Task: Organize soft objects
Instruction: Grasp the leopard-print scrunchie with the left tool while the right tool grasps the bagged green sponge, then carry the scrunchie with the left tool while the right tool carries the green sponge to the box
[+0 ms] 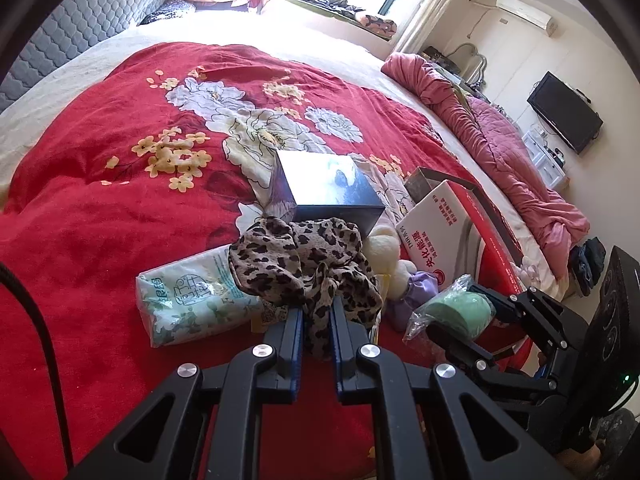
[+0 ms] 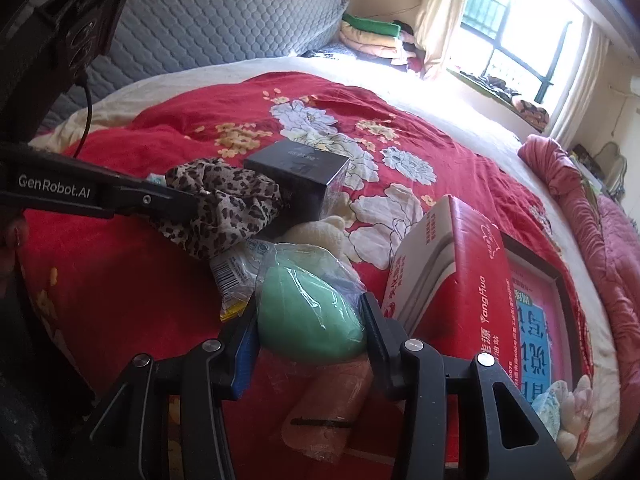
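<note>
Leopard scarf [image 1: 304,272] bunched on the red bedspread [image 1: 100,220], draped against the dark box [image 1: 324,188], trailing straight back into the left claw [image 1: 316,320], pinched tight on its tail. Green sponge [image 2: 308,312] in its clear bag, blunt end up, squeezed in the right claw [image 2: 310,320], lying crosswise. Red-and-white carton [image 2: 452,276] just right, nearest that claw.
</note>
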A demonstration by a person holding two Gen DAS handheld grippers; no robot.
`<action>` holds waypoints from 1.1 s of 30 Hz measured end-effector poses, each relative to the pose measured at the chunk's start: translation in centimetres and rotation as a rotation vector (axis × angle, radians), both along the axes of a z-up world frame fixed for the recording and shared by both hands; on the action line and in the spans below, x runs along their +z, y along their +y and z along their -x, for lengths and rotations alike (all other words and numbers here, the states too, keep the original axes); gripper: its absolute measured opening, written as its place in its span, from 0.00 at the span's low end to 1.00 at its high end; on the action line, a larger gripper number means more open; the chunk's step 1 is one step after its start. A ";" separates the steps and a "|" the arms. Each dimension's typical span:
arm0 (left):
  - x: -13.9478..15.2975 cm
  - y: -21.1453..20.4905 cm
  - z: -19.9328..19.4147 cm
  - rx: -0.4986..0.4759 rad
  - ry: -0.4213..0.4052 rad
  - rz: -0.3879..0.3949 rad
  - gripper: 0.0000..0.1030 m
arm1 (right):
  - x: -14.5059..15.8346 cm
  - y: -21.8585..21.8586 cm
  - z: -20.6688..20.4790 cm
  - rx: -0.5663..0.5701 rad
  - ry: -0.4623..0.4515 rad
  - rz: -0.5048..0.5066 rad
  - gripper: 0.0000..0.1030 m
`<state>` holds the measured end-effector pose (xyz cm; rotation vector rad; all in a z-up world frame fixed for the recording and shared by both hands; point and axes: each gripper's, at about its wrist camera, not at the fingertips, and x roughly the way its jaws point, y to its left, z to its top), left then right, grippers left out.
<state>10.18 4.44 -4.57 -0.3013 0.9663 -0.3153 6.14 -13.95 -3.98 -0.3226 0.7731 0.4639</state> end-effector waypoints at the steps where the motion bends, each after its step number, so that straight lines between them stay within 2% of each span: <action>1: 0.2 -0.1 0.1 0.003 -0.008 -0.009 0.11 | 0.2 -0.3 0.1 -0.003 0.005 -0.020 0.47; 6: 0.7 -0.5 0.7 -0.006 -0.026 -0.045 0.12 | 1.1 -1.3 0.5 -0.025 0.010 -0.090 0.47; 16: 2.8 -1.2 2.4 0.004 -0.067 -0.082 0.12 | 3.7 -3.0 1.9 -0.056 -0.056 -0.188 0.47; 24: 5.3 -3.6 3.6 -0.014 -0.112 -0.125 0.11 | 5.9 -5.9 2.5 -0.111 -0.087 -0.289 0.47; 33: 8.0 -6.7 4.1 -0.030 -0.155 -0.154 0.12 | 7.8 -8.5 3.6 -0.137 -0.132 -0.358 0.47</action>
